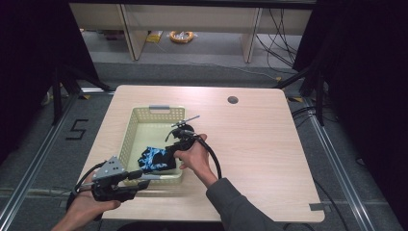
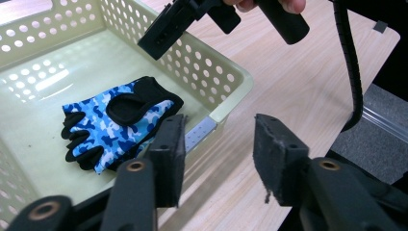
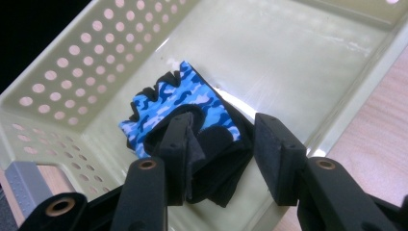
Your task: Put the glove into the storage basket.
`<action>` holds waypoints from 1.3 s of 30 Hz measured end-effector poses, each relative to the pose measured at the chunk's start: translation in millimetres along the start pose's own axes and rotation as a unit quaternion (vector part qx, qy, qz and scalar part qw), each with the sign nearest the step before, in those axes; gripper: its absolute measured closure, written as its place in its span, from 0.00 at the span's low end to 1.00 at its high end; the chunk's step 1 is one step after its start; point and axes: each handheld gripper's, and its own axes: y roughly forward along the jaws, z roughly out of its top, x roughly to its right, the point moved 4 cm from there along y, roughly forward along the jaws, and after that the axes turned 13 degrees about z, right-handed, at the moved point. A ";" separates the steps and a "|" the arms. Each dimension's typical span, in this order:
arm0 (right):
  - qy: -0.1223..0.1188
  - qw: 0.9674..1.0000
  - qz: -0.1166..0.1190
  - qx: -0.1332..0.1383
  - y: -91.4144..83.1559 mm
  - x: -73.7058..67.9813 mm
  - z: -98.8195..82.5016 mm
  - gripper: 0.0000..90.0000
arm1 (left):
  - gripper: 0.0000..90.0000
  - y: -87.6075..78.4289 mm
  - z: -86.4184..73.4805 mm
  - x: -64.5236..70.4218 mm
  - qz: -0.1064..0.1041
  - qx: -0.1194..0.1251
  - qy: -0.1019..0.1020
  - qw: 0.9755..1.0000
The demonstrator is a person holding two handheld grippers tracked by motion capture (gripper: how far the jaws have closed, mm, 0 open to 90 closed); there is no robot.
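A blue camouflage fingerless glove (image 1: 153, 159) (image 2: 113, 125) (image 3: 178, 98) with black palm parts lies flat in the near end of a pale yellow perforated basket (image 1: 159, 110) (image 2: 231, 91) (image 3: 72, 62). My right gripper (image 1: 169, 150) (image 3: 219, 144) hangs just above the glove with its jaws apart and its pads not pressing on it; black fabric shows under the gap. My left gripper (image 1: 144, 183) (image 2: 219, 144) is open with nothing between its jaws, low over the table at the basket's near corner. The right gripper's jaw (image 2: 163, 29) shows above the basket wall.
The basket stands left of centre on a light wooden table (image 1: 255, 144), grey handles on its far and near rims. A round cable hole (image 1: 233, 100) sits near the far edge. The right gripper's black cable (image 2: 351, 62) loops over the table beside the basket.
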 end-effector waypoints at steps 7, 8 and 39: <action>-0.009 1.000 0.007 0.020 -6.8 3.0 1.1 0.63 | 0.50 1.1 -0.8 4.1 0.001 -0.001 -0.013 1.000; -0.009 1.000 0.013 0.021 -10.6 3.1 0.4 0.60 | 0.49 0.8 -0.9 6.3 -0.002 -0.003 -0.018 1.000; -0.027 0.994 0.042 0.095 -94.8 16.6 -36.2 0.49 | 0.34 12.3 -11.2 36.2 -0.024 0.016 -0.028 0.999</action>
